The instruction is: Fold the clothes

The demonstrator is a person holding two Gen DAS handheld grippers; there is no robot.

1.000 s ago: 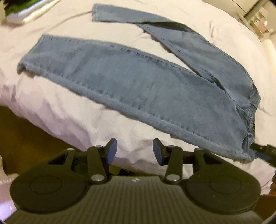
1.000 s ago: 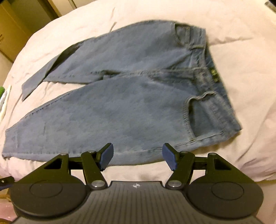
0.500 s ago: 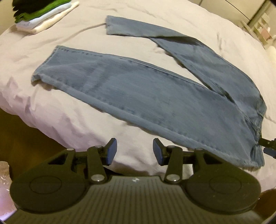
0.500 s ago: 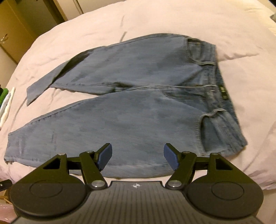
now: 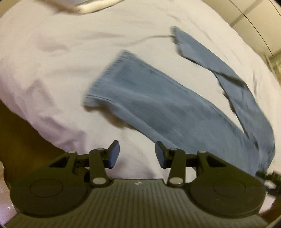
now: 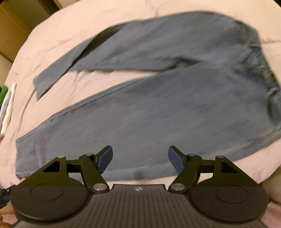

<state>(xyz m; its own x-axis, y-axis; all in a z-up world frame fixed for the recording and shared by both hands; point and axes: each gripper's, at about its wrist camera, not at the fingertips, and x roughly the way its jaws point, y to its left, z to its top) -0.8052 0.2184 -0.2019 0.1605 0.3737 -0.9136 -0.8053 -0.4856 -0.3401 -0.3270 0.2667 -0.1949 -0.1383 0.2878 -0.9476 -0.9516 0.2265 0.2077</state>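
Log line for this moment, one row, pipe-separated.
stage: pre-grasp | jeans: spread flat on bed, legs apart, unfolded | left hand-held gripper: open, empty | right hand-held gripper: open, empty | views: motion-blurred

Motion-blurred jeans [image 6: 175, 108], waistband indistinct

Both grippers, left gripper [image 5: 137, 154] and right gripper [image 6: 140, 158], are black, ribbed-bodied, silver-screwed, with seemingly blue-padded fingers [image 6: 105, 158].

The jeans [image 6: 158, 112] lie flat on the bed [image 6: 123, 15], legs spread apart. One leg runs along the near edge of the bed, and the other lies behind it. A pile of folded clothes [image 6: 6, 105] sits at the bed's left edge.
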